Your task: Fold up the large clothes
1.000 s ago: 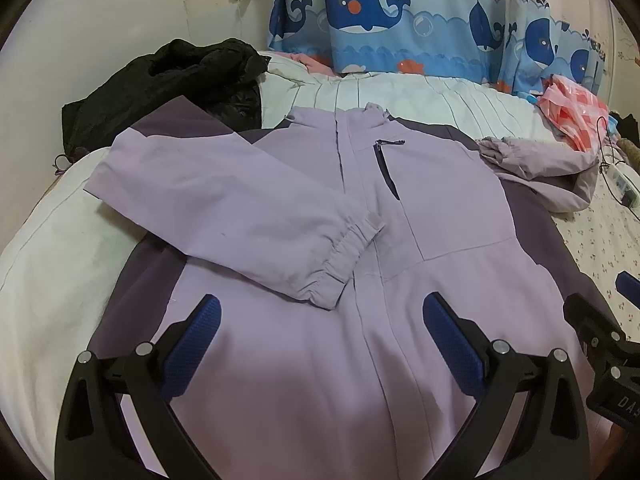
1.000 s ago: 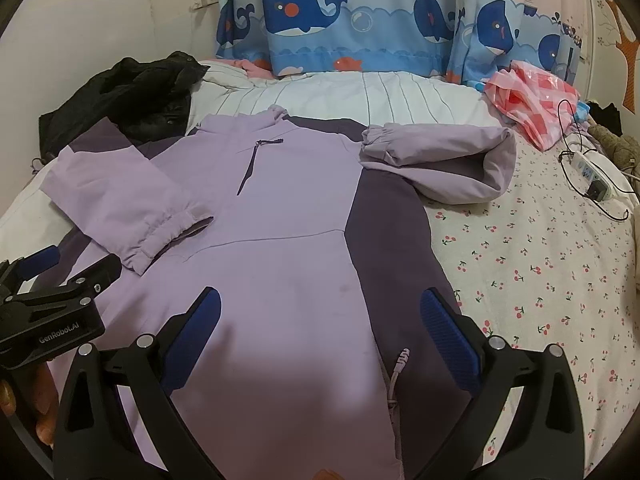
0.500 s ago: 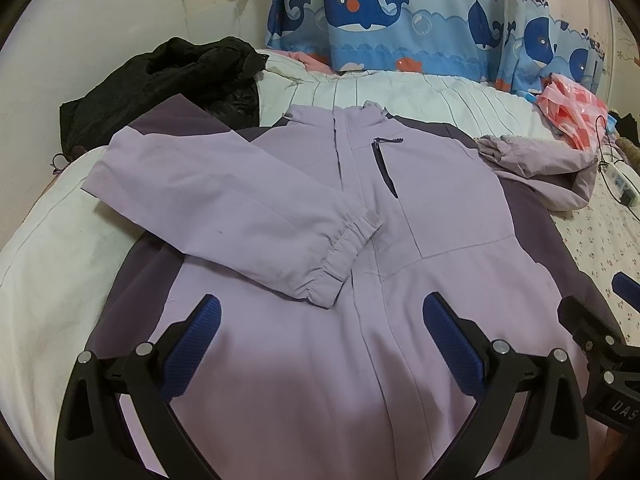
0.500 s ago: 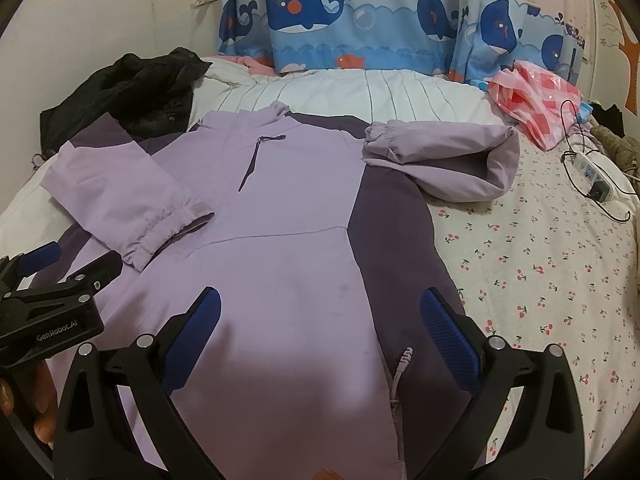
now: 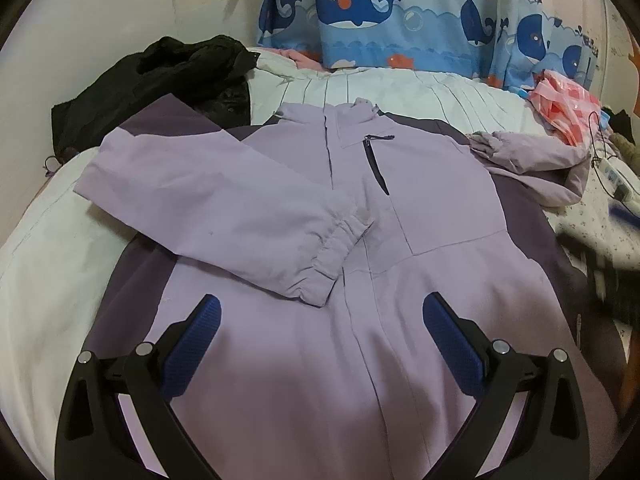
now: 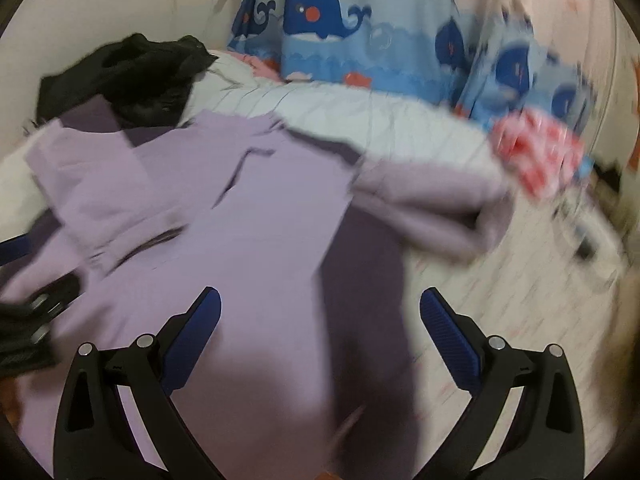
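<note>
Right gripper [image 6: 320, 312]: held with the jaws wide apart and nothing between the blue pads; it is poised over the lower body of the jacket, and its view is smeared by motion.
Left gripper [image 5: 322, 318]: likewise spread and empty, poised over the lower front beside the zip line.
Lilac jacket [image 5: 400, 208]: laid face up on the bed [image 5: 44, 280], collar away from the grippers, hem nearest them; the long axis runs straight ahead.
Folded sleeve [image 5: 224, 216]: already laid across the chest, cuff near the centre.
Loose sleeve [image 6: 432, 204]: bunched off the right shoulder, ahead and to the right of the right gripper.
Nearer hand: the right one is judged the closer to the loose sleeve, so the fold inward would fall to it.
Black garment [image 5: 160, 80]: heaped beyond the left shoulder, overlapping it.
</note>
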The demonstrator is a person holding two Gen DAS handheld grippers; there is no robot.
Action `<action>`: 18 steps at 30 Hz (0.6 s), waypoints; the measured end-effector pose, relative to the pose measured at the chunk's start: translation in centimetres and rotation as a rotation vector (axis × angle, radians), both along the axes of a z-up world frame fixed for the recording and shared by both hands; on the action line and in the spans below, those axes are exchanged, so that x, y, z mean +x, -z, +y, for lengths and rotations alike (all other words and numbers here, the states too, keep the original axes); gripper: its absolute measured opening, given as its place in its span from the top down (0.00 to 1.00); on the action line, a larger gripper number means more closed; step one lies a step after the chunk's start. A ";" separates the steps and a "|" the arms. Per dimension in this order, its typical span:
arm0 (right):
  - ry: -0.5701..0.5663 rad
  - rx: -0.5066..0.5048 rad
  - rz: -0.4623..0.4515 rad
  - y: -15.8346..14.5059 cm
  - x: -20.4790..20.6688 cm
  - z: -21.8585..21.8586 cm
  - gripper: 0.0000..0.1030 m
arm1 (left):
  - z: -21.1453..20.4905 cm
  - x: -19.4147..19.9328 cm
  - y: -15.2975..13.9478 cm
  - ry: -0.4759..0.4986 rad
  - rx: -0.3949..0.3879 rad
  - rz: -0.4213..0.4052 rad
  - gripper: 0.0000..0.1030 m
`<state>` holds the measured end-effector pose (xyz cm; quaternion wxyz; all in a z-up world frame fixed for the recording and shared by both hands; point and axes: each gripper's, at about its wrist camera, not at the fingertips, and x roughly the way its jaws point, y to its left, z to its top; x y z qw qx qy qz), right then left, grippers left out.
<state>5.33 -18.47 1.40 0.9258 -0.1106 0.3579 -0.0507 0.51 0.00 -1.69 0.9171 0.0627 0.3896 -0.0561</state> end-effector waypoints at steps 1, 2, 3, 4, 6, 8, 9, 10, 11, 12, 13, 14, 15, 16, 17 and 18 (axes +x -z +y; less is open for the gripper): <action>-0.022 -0.088 0.009 -0.2 1.9 0.2 0.07 | 0.1 0.1 0.0 -0.004 -0.004 0.002 0.06; -0.045 -0.180 0.022 -0.1 3.9 0.3 0.07 | 0.2 0.2 0.0 -0.007 -0.008 0.004 0.06; -0.072 -0.251 0.053 0.4 5.8 0.4 0.07 | 0.3 0.3 0.0 -0.010 -0.008 0.006 0.06; -0.098 -0.336 0.095 1.2 8.2 0.3 0.07 | 0.4 0.5 0.0 -0.015 -0.008 0.008 0.06; -0.117 -0.451 0.167 3.3 11.9 -0.4 0.07 | 0.6 0.7 0.2 -0.022 -0.007 0.016 0.06; -0.119 -0.514 0.247 5.7 15.4 -1.8 0.07 | 0.8 0.9 0.4 -0.024 -0.013 0.029 0.06; -0.106 -0.529 0.289 6.9 16.8 -2.7 0.07 | 0.9 1.1 0.5 -0.025 -0.018 0.036 0.06; -0.090 -0.531 0.336 8.0 18.0 -3.8 0.07 | 1.0 1.2 0.7 -0.028 -0.022 0.042 0.06; -0.065 -0.538 0.369 8.9 18.9 -5.3 0.07 | 1.1 1.3 0.8 -0.031 -0.023 0.047 0.06; -0.055 -0.485 0.376 8.7 19.6 -6.6 0.07 | 1.2 1.4 0.9 -0.034 -0.021 0.051 0.06; -0.035 -0.346 0.380 7.8 20.1 -8.7 0.07 | 1.3 1.5 1.0 -0.037 -0.018 0.054 0.06; 0.000 -0.209 0.379 6.8 20.5 -10.9 0.07 | 1.4 1.6 1.1 -0.043 -0.015 0.059 0.06; 0.061 -0.036 0.353 5.5 20.5 -14.1 0.07 | 1.5 1.7 1.2 -0.045 -0.018 0.063 0.06; 0.106 0.038 0.319 4.8 20.0 -16.4 0.07 | 1.6 1.8 1.3 -0.046 -0.024 0.068 0.06; 0.147 0.110 0.284 4.3 19.1 -18.9 0.07 | 1.6 1.8 1.5 -0.043 -0.033 0.078 0.06; 0.227 0.115 0.230 3.7 18.0 -20.8 0.07 | 1.6 1.9 1.6 -0.040 -0.037 0.083 0.06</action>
